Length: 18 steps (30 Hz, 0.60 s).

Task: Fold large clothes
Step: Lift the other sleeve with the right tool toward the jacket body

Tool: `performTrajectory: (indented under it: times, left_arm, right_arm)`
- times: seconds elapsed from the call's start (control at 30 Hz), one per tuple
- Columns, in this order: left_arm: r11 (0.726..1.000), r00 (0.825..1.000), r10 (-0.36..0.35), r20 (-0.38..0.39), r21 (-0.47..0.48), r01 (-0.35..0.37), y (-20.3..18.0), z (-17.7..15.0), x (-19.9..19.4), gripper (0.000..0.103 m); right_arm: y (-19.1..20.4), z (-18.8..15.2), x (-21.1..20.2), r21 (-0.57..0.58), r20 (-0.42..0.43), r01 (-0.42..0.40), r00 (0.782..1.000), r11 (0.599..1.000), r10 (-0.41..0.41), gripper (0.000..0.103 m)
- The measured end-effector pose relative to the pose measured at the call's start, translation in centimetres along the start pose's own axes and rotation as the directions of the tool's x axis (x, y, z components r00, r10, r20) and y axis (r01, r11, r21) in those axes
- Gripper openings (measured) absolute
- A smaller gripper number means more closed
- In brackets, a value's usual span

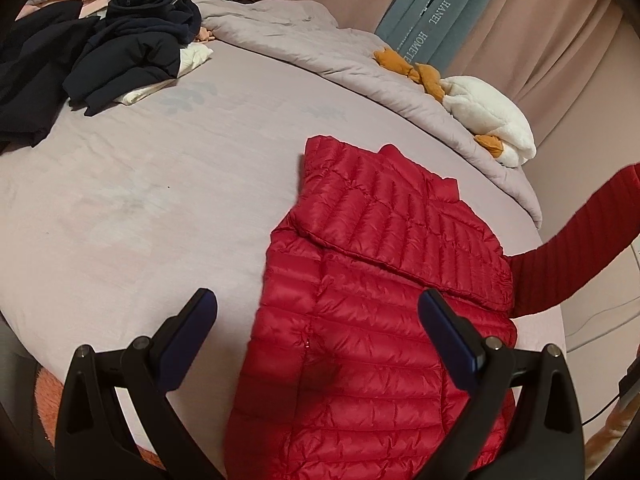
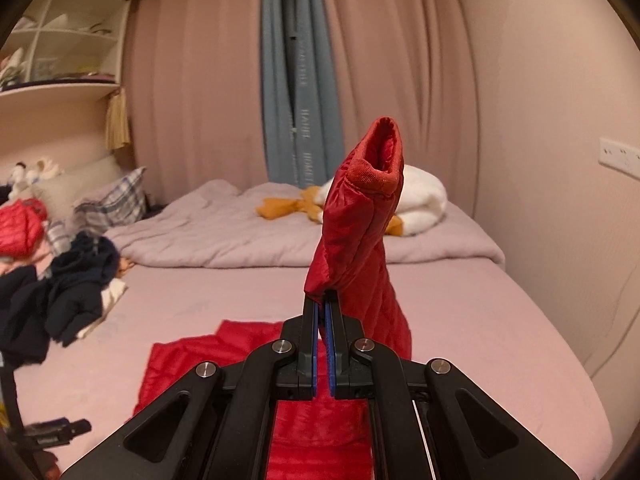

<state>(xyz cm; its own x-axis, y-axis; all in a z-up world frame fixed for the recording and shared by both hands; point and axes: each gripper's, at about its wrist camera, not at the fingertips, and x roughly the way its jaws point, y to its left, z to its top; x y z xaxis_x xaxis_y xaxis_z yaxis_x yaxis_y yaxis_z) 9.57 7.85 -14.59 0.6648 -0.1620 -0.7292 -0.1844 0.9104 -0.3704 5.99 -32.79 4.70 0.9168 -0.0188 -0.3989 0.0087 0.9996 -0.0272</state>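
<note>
A red quilted down jacket (image 1: pixel 360 320) lies flat on the bed, one sleeve folded across its chest. My left gripper (image 1: pixel 318 308) is open and empty, hovering over the jacket's lower half. My right gripper (image 2: pixel 322 300) is shut on the jacket's other sleeve (image 2: pixel 360 224), holding it up above the bed with the cuff pointing up. In the left wrist view that lifted sleeve (image 1: pixel 580 248) stretches off to the right. The jacket body (image 2: pixel 192 360) shows below the right gripper.
The bed sheet (image 1: pixel 140 200) is pale lilac. A pile of dark clothes (image 1: pixel 100 64) lies at the far left. A crumpled grey duvet (image 1: pixel 320 48) and a white and orange plush toy (image 1: pixel 488 116) lie at the far side. Curtains (image 2: pixel 400 60) hang behind the bed.
</note>
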Motion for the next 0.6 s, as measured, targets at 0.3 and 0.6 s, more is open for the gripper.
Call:
performTrajectory:
  times: [0.3,0.6]
  left_arm:
    - [1.0,1.0,0.016,0.011,-0.015,-0.015,0.9,0.1,-0.6,0.101]
    - [1.0,1.0,0.027,0.016,-0.011,-0.027,1.2,0.1,-0.8,0.101]
  right_arm:
    - [3.3,-0.5,1.3,-0.057,-0.048,-0.111,0.993,0.992,0.108,0.005]
    - [6.2,-1.6,2.3,-0.105,-0.118,-0.199,0.975,0.974,0.186,0.005]
